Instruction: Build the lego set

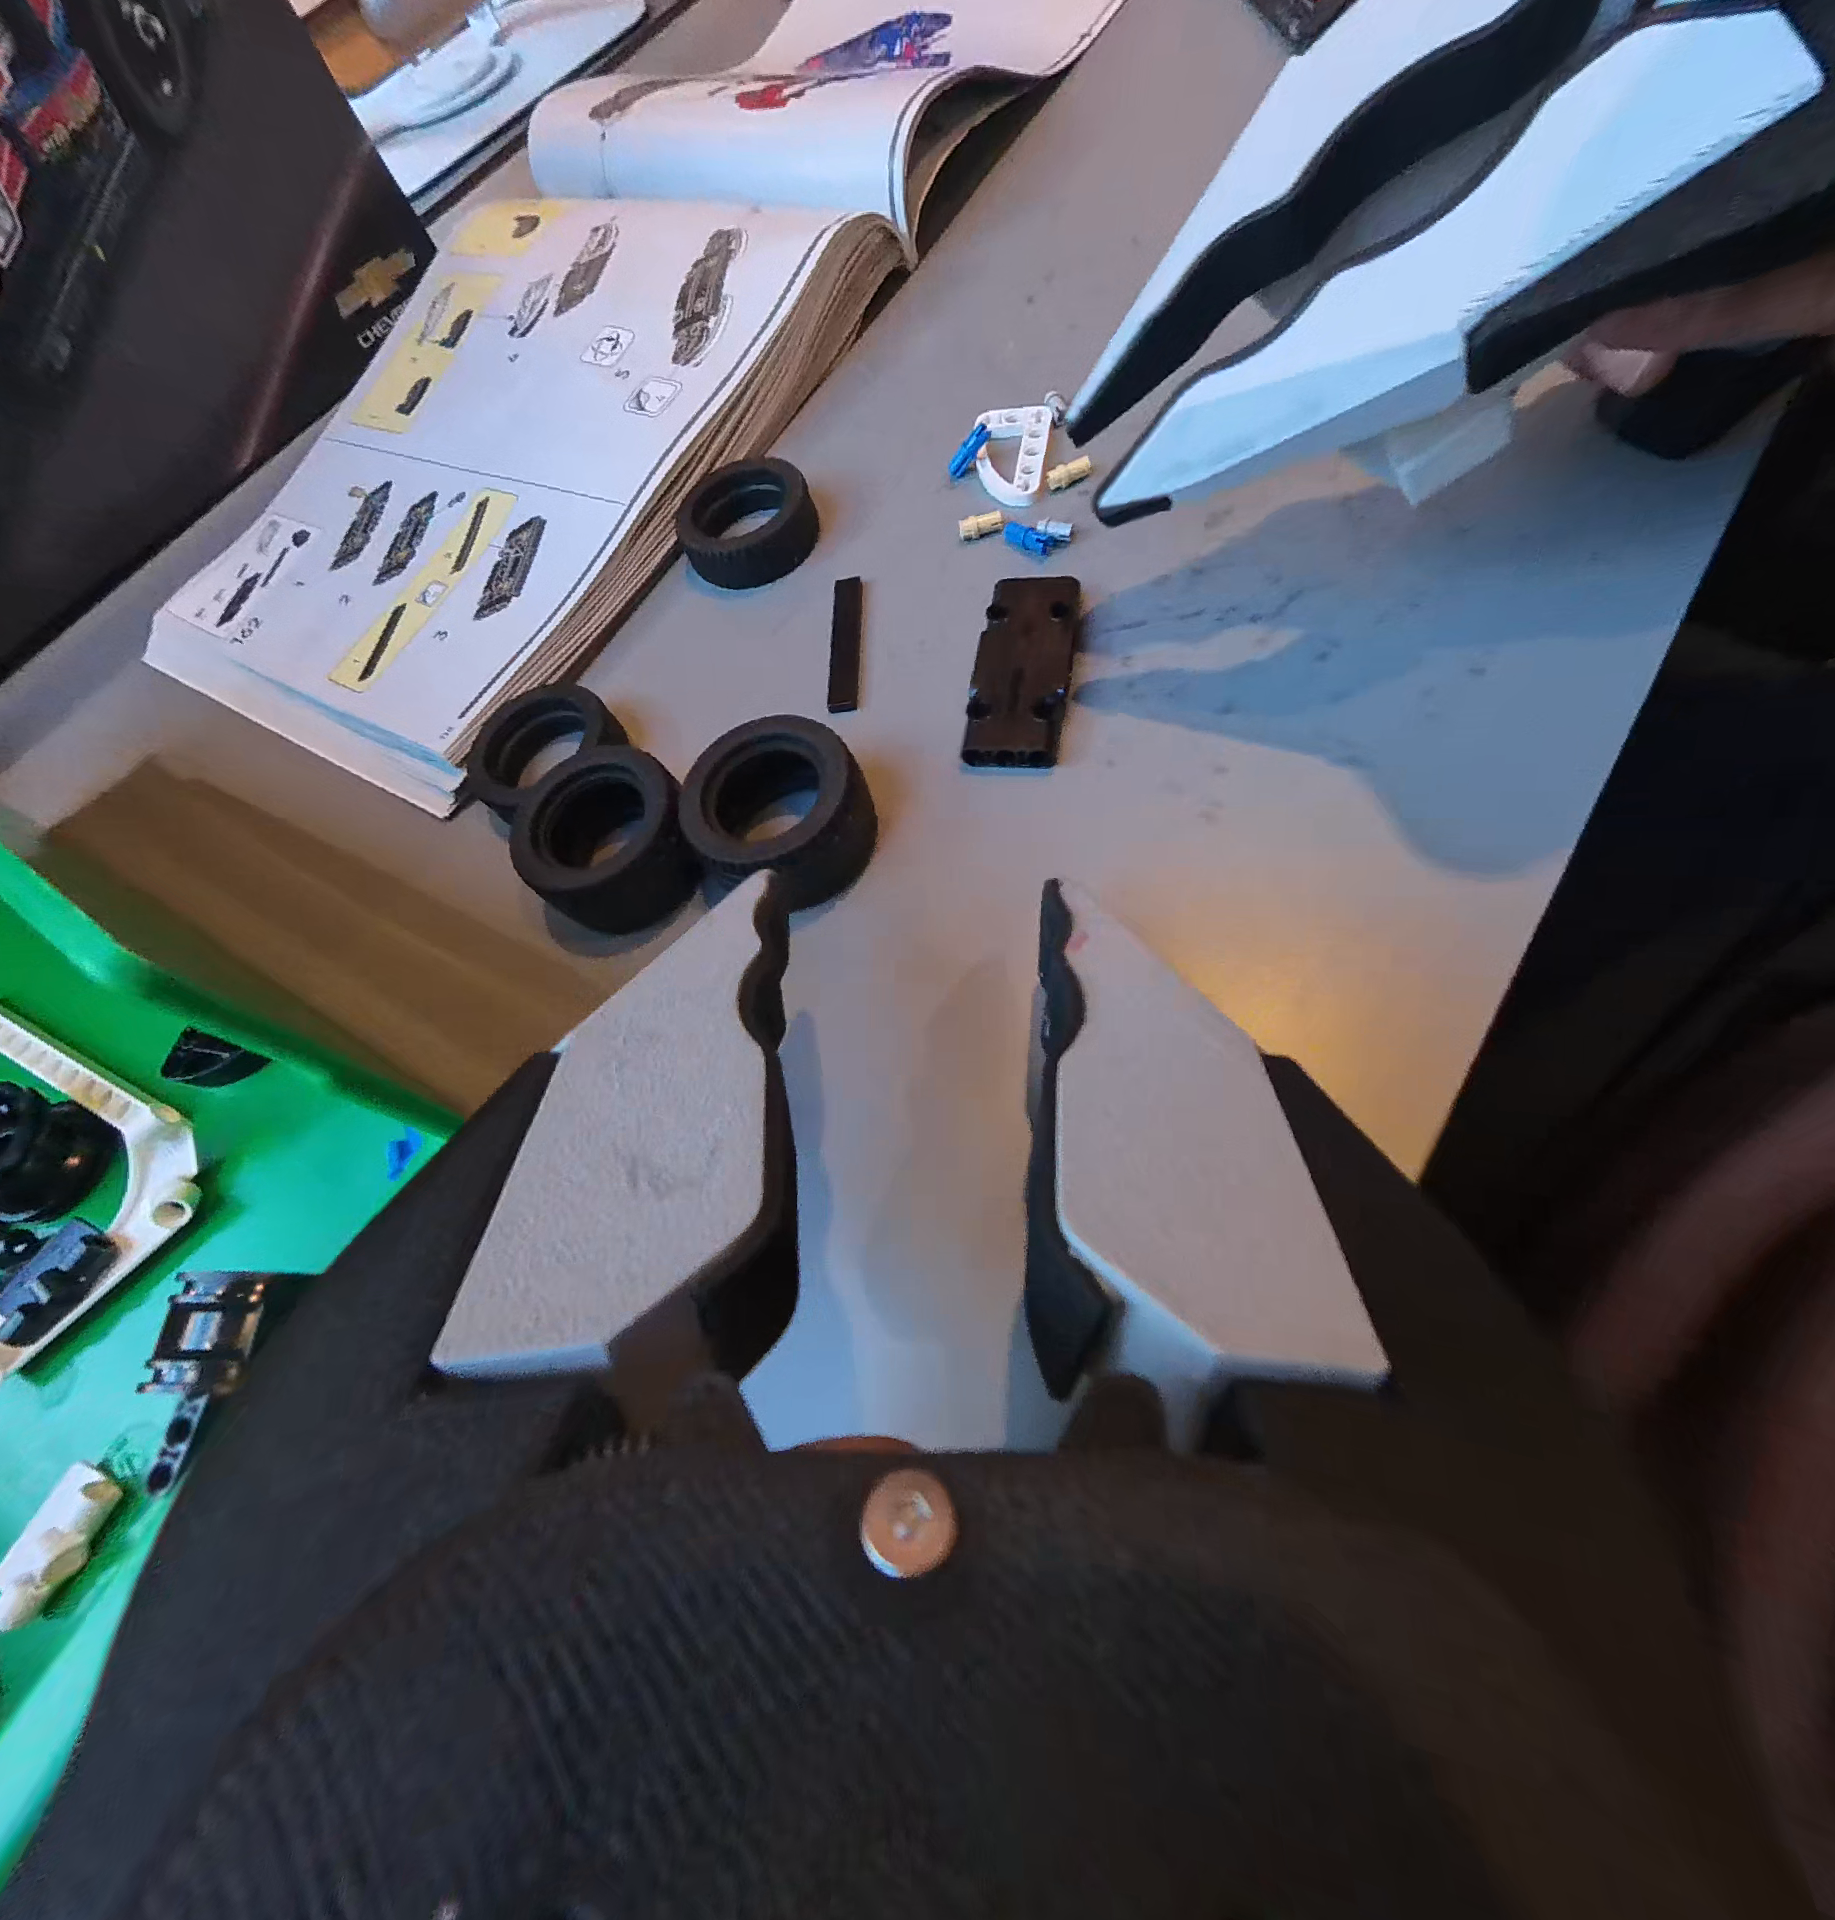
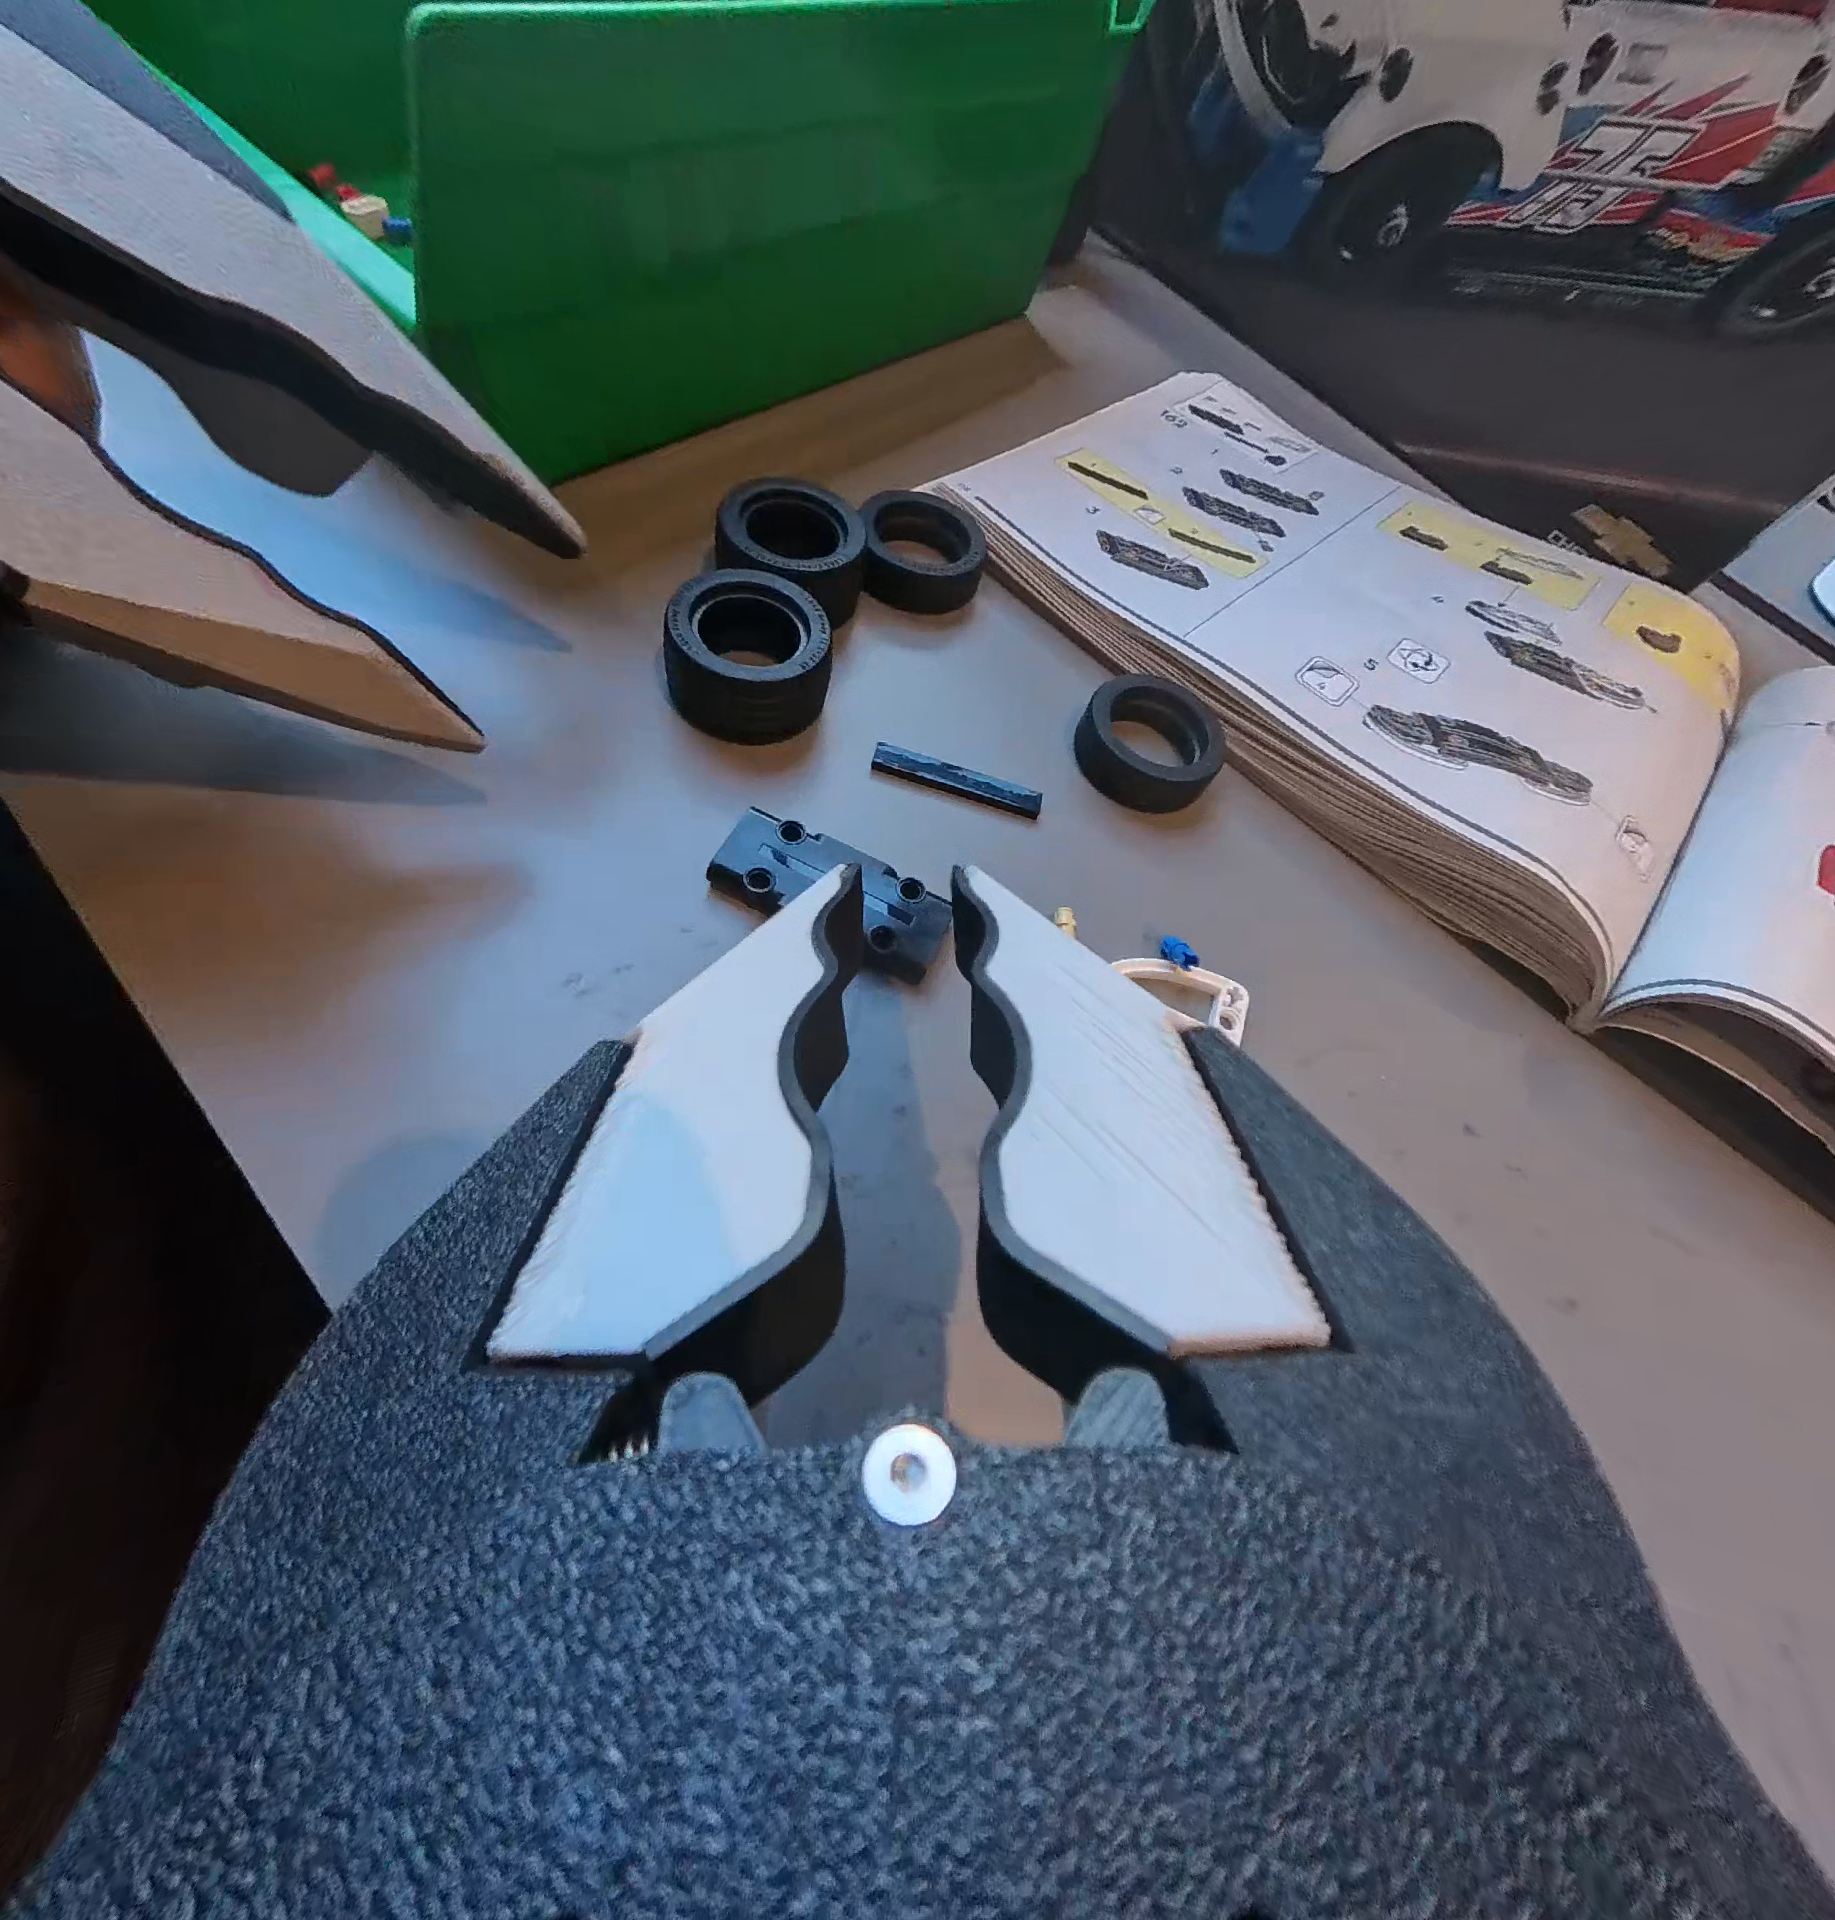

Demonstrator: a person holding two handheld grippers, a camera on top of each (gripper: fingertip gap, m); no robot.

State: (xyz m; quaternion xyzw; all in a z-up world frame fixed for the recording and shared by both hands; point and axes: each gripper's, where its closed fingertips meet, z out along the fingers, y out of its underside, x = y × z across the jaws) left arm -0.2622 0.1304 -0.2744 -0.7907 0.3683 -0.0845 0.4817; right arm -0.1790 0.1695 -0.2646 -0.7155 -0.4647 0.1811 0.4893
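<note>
Right wrist view: flat black lego panel (image 2: 830,902) — round holes — under narrowly parted, empty right tongs (image 2: 900,883).

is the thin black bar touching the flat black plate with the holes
Apart. The left wrist view shows bare table between the thin black bar and the flat black plate.

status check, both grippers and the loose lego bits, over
Left gripper open, empty, near three clustered tires. Right gripper open, empty, over black plate. White frame piece and pins loose on table. Nothing blocking.
</note>
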